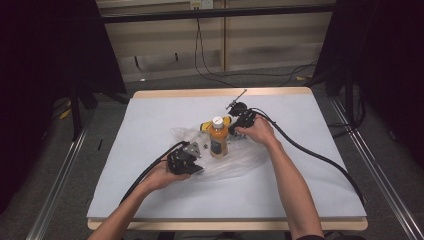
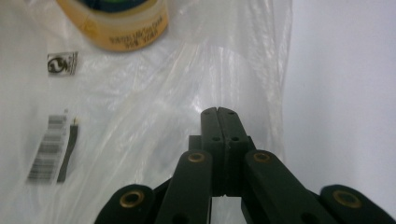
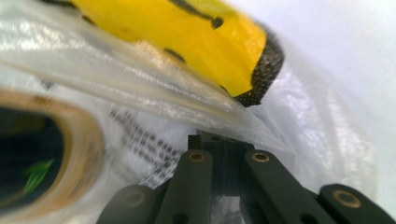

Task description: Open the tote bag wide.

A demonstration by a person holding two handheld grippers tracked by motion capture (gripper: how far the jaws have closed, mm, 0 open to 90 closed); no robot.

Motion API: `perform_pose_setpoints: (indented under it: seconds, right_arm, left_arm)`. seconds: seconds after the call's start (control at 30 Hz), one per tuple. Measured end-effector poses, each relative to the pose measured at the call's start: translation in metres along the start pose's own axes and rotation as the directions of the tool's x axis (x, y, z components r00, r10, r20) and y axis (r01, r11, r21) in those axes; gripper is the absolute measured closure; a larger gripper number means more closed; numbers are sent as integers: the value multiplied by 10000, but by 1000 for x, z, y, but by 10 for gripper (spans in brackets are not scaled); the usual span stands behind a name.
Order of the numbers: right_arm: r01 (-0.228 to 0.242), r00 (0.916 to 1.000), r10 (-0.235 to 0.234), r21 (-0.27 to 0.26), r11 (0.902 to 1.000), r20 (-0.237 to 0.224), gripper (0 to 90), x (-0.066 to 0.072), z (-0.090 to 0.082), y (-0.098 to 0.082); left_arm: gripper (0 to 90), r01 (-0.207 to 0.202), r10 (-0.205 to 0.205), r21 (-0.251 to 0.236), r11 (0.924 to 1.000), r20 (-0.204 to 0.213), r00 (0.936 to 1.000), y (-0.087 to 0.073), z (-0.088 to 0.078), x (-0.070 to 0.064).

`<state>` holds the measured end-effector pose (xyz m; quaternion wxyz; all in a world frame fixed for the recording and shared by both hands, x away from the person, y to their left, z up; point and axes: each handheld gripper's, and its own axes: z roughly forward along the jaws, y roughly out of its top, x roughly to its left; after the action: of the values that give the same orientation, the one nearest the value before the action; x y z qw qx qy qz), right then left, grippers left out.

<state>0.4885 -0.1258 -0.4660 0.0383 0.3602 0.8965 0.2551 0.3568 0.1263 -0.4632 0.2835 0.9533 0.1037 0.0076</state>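
Evidently the work concerns a clear plastic bag (image 1: 235, 160) lying mid-table on the pale mat (image 1: 150, 125), with an orange bottle (image 1: 218, 137) standing upright on it and a yellow item (image 1: 212, 123) lying just behind. The left gripper (image 1: 192, 162) rests at the bag's near-left edge, its jaws clenched together, apparently pinning or pinching the film; whether any film is caught cannot be told. The right gripper (image 1: 239, 126) sits beside the bottle at the bag's far side. In the right gripper view its jaw tips are buried under folds of film, so any hold there cannot be confirmed. The yellow item's identity is unclear, and the bottle's label is blurred.
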Motion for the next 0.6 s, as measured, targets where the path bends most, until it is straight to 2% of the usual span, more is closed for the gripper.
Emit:
perform_pose_setpoints:
  seconds: [0.03, 0.07, 0.1, 0.13, 0.17, 0.2, 0.3, 0.37, 0.4, 0.43, 0.47, 0.5, 0.57, 0.6]
  right_arm:
    - [-52, 9999, 53, -60, 10000, 140, 900, -2, 1, 2]
    - [-143, 9997, 144, -83, 9999, 203, 900, -5, 3, 5]
    - [-197, 9991, 202, -121, 9997, 373, 900, -6, 4, 8]
    - [-150, 9986, 154, -90, 9998, 512, 900, -8, 5, 10]
    - [-212, 9984, 217, -109, 9997, 515, 900, -10, 6, 12]
    - [-312, 9974, 326, -221, 9993, 641, 900, -11, 8, 14]
    - [-555, 9943, 590, -415, 9976, 889, 900, -13, 11, 17]
    - [-824, 9896, 887, -588, 9949, 1133, 900, -16, 12, 19]
    - [-953, 9865, 1031, -656, 9933, 1270, 900, -17, 13, 19]
    - [-1051, 9848, 1138, -719, 9919, 1314, 900, -18, 14, 20]
    - [-1078, 9827, 1173, -721, 9916, 1430, 900, -18, 14, 21]
    - [-993, 9811, 1103, -759, 9922, 1587, 900, -17, 15, 21]
    - [-1000, 9784, 1123, -782, 9919, 1736, 900, -14, 16, 21]
    - [-955, 9779, 1077, -752, 9926, 1794, 900, -12, 15, 21]
  left_arm:
    - [900, 49, -49, 12, 10000, -5, 10000, -2, -2, 0]
    - [900, 40, -41, 19, 10000, 284, 9996, -4, -3, 1]
    - [900, 65, -63, -170, 9998, 102, 9999, -6, -3, -1]
    - [900, 68, -67, -162, 9998, 56, 10000, -7, -3, -2]
    - [900, -31, 31, -1, 10000, 251, 9997, -9, -6, -2]
    - [900, -30, 31, -52, 10000, 284, 9996, -10, -7, -3]
    - [900, -27, 28, -207, 9998, 71, 10000, -15, -8, -6]
    - [900, -35, 42, -290, 9996, 253, 9997, -18, -9, -5]
    - [900, -64, 67, -76, 10000, 416, 9991, -18, -12, -5]
    - [900, -32, 38, -331, 9994, 174, 9998, -19, -10, -6]
    - [900, -7, 6, -378, 9993, -4, 10000, -20, -10, -7]
    - [900, 6, 0, -377, 9993, 166, 9999, -21, -11, -7]
    - [900, 189, -178, -514, 9985, 230, 9996, -23, -11, -5]
    - [900, 156, -141, -573, 9982, 264, 9996, -24, -11, -5]
